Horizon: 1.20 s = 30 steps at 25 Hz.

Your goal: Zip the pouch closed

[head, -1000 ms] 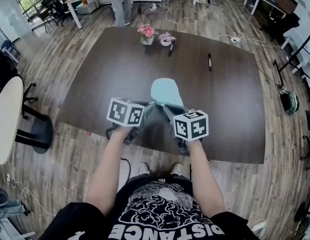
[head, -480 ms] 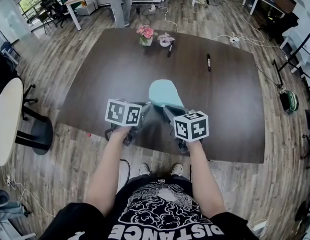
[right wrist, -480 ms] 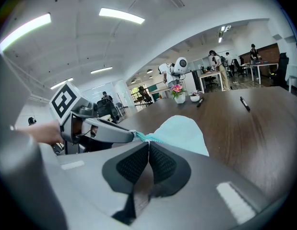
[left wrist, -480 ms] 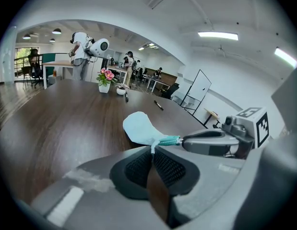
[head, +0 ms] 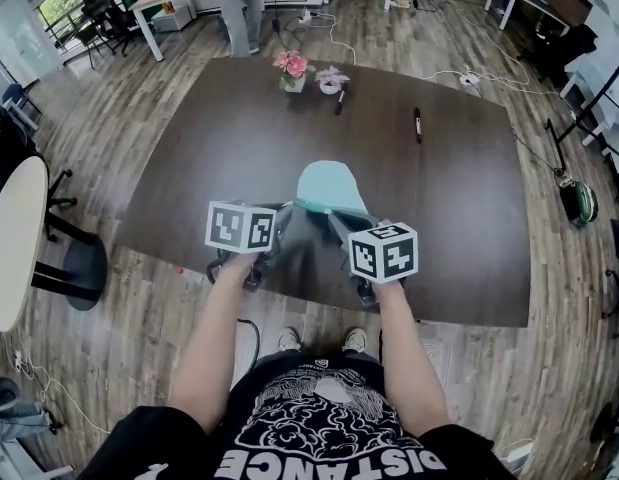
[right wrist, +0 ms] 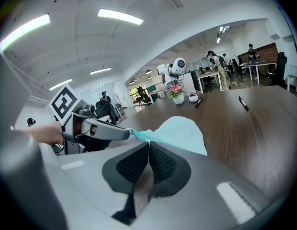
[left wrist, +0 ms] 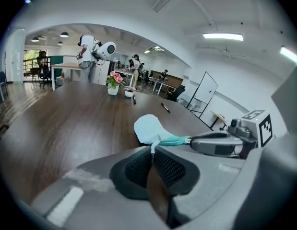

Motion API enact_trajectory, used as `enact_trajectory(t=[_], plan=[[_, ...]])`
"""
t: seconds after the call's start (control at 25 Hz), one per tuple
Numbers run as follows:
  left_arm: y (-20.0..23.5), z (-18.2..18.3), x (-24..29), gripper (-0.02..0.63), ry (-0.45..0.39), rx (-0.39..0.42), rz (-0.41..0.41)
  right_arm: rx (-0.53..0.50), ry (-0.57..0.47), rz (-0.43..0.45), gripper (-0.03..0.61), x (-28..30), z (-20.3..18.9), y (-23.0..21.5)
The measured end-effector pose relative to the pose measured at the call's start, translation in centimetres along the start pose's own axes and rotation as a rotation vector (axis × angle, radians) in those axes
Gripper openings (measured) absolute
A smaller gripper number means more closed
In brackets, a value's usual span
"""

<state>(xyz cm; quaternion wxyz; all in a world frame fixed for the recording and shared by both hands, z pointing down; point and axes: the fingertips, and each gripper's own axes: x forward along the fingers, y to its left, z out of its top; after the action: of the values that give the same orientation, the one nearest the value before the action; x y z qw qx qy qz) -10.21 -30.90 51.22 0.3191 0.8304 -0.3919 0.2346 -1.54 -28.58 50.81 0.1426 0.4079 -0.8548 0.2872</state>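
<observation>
A light blue pouch (head: 330,184) lies on the dark brown table (head: 209,148), its teal zipper edge (left wrist: 174,141) toward me. My left gripper (head: 290,210) is shut on a thin pale tab at the pouch's near left corner, seen between its pads (left wrist: 138,169) in the left gripper view. My right gripper (head: 335,217) is shut on the zipper edge's other end (right wrist: 144,137). The teal zipper stretches taut between the two gripper tips. The rest of the pouch (right wrist: 183,131) spreads beyond the jaws. Whether either jaw holds the slider I cannot tell.
At the table's far side stand a pot of pink flowers (head: 293,68), a small bowl (head: 332,79) and a marker (head: 340,99); another marker (head: 419,124) lies far right. The table's near edge runs just under my hands. A round table (head: 9,238) stands left.
My left gripper has shifted slightly to the left and rolled a little. The right gripper and the pouch have stayed where they were.
</observation>
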Motion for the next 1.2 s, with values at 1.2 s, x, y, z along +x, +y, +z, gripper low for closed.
enact_trajectory(t=[1.2], plan=[[2.5, 0.0, -0.8, 0.025, -0.028, -0.041, 0.082, 0.002, 0.001, -0.011, 0.006, -0.2, 0.1, -0.5]])
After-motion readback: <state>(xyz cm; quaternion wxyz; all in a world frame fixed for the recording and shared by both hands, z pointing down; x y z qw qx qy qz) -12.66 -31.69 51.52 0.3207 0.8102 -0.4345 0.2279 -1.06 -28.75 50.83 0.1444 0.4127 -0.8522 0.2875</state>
